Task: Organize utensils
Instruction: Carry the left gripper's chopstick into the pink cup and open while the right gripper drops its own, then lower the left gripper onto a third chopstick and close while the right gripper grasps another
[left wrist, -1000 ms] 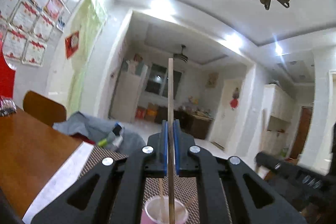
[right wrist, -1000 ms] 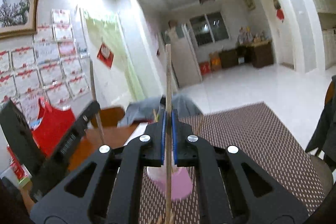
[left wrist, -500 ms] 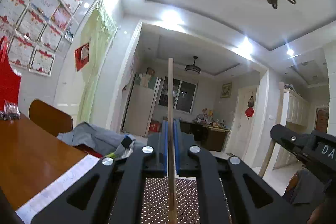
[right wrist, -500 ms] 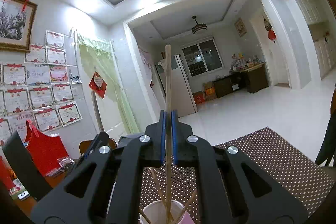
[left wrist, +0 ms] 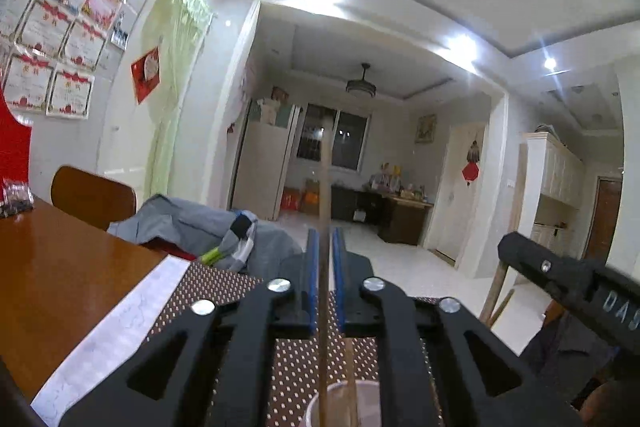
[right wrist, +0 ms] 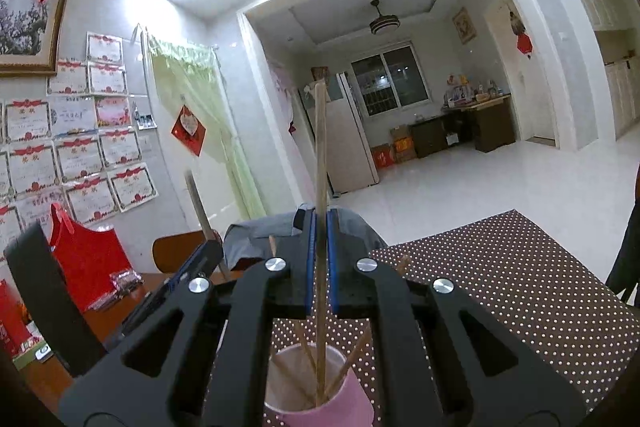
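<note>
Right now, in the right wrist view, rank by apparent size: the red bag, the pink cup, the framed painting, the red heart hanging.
1. Red bag
2. Pink cup and framed painting: alike; the cup sits near the camera and is partly hidden, so unranked.
3. Red heart hanging, clearly smallest.

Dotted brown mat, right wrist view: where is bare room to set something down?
The dotted brown mat is bare right of the pink cup, out to its far corner. It is crowded at the cup, full of wooden chopsticks, and left, where the red bag sits on the wooden table.
</note>
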A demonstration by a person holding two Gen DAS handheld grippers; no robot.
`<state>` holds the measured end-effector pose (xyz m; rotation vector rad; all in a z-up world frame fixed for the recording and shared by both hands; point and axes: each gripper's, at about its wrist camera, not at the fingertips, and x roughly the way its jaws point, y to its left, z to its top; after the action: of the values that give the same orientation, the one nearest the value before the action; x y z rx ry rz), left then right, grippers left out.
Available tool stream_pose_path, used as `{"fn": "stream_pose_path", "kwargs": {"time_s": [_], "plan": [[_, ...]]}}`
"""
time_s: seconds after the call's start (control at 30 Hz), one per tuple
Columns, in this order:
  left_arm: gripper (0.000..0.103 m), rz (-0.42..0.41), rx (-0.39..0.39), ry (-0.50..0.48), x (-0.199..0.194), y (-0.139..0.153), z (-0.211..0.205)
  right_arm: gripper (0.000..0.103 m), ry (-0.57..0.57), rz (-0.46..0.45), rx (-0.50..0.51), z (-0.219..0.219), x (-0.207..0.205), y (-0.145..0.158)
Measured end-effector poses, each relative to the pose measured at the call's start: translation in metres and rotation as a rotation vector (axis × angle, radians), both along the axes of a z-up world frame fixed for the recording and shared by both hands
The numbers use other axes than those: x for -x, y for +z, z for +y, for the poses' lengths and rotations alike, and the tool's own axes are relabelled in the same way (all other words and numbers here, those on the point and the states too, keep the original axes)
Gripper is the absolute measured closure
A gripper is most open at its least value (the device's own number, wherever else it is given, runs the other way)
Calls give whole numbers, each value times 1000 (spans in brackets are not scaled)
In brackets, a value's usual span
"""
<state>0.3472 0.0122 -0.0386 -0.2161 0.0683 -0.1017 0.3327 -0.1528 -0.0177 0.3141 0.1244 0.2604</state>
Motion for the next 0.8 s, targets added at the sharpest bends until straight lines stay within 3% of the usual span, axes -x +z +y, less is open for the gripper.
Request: {"fn": "stream_pose_path", "kwargs": {"time_s": [0.03, 0.2, 0.33, 0.53, 0.67, 0.8], "plan": [[78, 11, 5, -6, 2, 1, 2, 97, 5, 8, 3, 0, 1, -1], [74, 27, -32, 4, 13, 5, 3, 97, 8, 32, 18, 0, 6, -3], [61, 67, -51, -3, 23, 7, 5, 97, 15, 55, 33, 4, 10, -5], [51, 106, -91, 11, 39, 9, 5, 96, 16, 95, 61, 11, 16, -11], [50, 110, -104, 19, 52, 13, 8, 93, 0, 106, 77, 12, 24, -13], [49, 104, -114, 38, 65, 18, 12, 57, -19, 101, 82, 10, 36, -10]]}}
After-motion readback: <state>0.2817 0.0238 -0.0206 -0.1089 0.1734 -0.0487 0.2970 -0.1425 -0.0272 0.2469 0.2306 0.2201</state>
